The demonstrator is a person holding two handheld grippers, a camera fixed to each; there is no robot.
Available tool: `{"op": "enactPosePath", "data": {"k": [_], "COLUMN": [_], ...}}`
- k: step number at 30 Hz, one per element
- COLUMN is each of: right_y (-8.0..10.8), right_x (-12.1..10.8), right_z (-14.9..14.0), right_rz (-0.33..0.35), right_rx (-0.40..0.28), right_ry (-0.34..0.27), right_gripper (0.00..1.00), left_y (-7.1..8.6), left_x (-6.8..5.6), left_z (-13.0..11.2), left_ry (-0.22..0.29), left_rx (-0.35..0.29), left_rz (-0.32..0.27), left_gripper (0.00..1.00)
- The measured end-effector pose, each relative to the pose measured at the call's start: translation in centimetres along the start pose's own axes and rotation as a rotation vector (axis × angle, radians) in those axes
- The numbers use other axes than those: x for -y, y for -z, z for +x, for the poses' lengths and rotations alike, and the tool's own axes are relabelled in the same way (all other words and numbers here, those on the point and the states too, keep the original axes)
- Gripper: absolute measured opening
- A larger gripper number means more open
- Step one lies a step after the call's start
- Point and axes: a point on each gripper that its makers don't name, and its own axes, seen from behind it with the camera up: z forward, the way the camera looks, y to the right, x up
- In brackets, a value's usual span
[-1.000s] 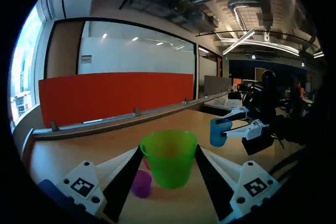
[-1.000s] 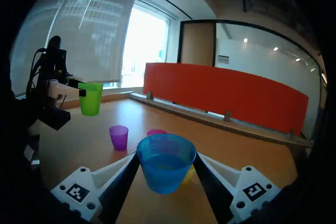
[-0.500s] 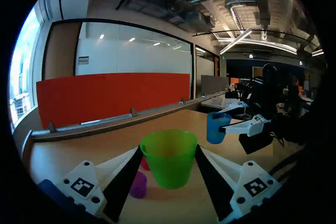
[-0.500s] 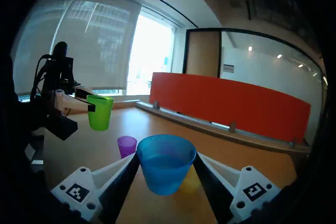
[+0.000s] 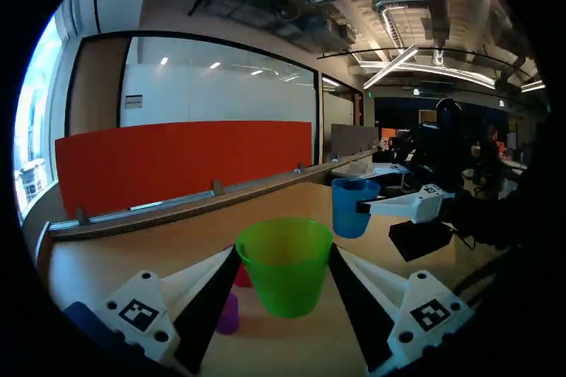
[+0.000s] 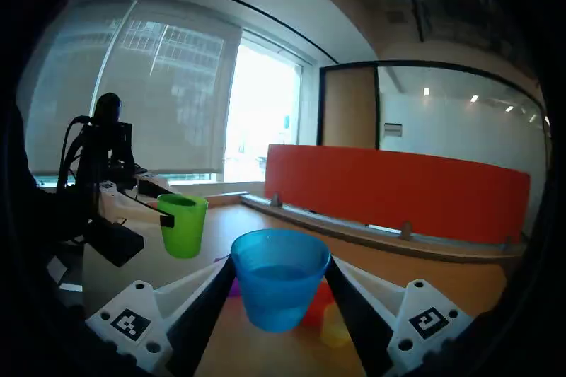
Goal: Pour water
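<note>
While right gripper (image 6: 280, 264) clamps blue cup (image 6: 279, 299), left gripper (image 5: 284, 252) green cup (image 5: 284, 288), I rate both light, flexible; hold mid-wall.

Right gripper view: hard daylight from window (image 6: 260, 126), blown out white; left hand-held gripper (image 6: 179, 220) backlit, body near silhouette. Translucent blue cup (image 6: 280, 278) glows. Left gripper view dimmer: ceiling strip lights (image 5: 393, 66), dark far office (image 5: 396, 129); green cup (image 5: 284, 264) evenly lit. Fisheye bending at edges; centre sharp.

Left-held cup (image 5: 285, 267) hangs near right-held cup (image 5: 351, 206), above table (image 5: 134, 253).
</note>
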Motion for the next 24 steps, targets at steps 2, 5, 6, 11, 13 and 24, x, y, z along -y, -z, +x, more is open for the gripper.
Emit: {"op": "enactPosePath", "data": {"k": [2,5,6,11,13,24], "right_y": [-0.3,-0.8,-1.0,-1.5,-1.8,-3.1], "right_x": [0.3,0.6,0.7,1.2,1.3,1.7], "right_z": [0.2,0.7,0.9,1.5,1.8,3.0], "right_rz": [0.007,0.015,0.018,0.03,0.035,0.046], "right_rx": [-0.005,-0.013,-0.016,-0.026,-0.029,-0.037], "right_ry": [0.0,0.003,0.004,0.013,0.02,0.089], "right_gripper": [0.91,0.91,0.91,0.91,0.91,0.91], "left_y": [0.0,-0.1,-0.1,-0.3,-0.3,-0.8], "left_x": [-0.1,-0.2,-0.3,-0.5,-0.6,-1.2], "left_z": [-0.1,-0.2,-0.2,-0.3,-0.3,-0.6], "left_ry": [-0.003,-0.005,-0.005,-0.006,-0.008,-0.011], "left_rx": [0.001,0.001,0.001,0.003,0.005,0.009], "left_rz": [0.0,-0.003,-0.004,-0.013,-0.017,-0.037], "left_gripper": [0.88,0.88,0.88,0.88,0.88,0.88]}}
